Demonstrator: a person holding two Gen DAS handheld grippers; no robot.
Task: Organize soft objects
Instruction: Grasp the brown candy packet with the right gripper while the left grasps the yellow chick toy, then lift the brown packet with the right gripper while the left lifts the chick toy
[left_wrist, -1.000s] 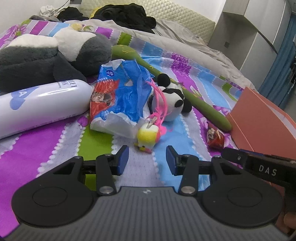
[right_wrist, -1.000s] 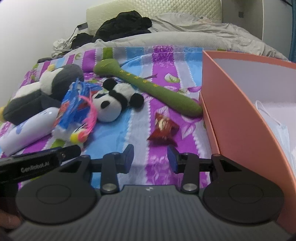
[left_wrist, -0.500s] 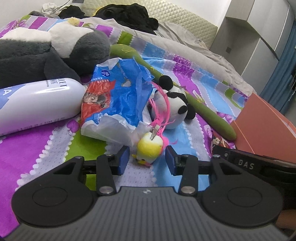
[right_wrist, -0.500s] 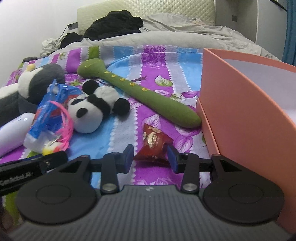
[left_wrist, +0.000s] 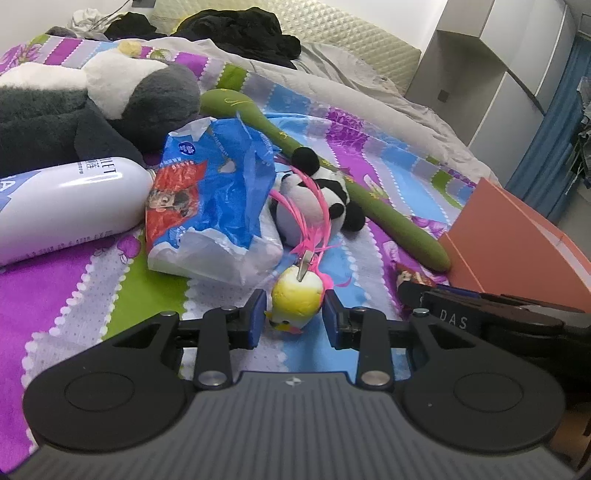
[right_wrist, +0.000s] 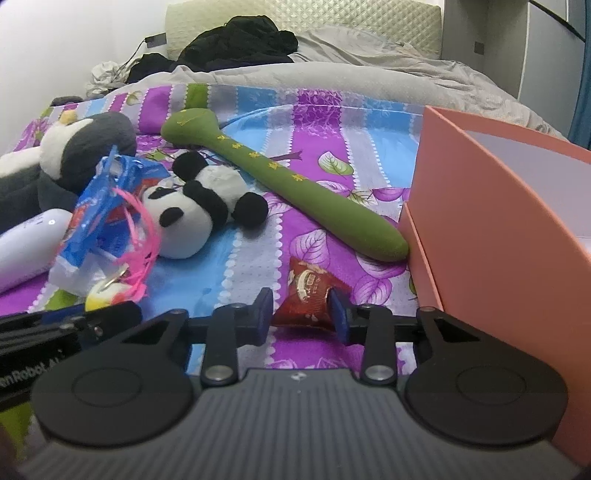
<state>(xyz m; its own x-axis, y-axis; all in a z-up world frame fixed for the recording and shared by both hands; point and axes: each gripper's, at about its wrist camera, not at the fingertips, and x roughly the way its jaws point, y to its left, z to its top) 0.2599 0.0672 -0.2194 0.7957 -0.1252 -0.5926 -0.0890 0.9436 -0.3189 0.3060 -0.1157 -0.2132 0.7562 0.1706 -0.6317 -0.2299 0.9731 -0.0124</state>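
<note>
Both gripper tips partly hide the yellow chick and red packet.

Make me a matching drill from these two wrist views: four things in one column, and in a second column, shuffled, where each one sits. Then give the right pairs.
Things
1. yellow bird toy
2. red snack packet
3. green plush stick
4. white bottle

Places
A. between the fingers of the right gripper
B. lying on its side beside the blue tissue pack
C. between the fingers of the left gripper
D. stretching from near the big plush toy to the orange box

Pairs: 1-C, 2-A, 3-D, 4-B
</note>
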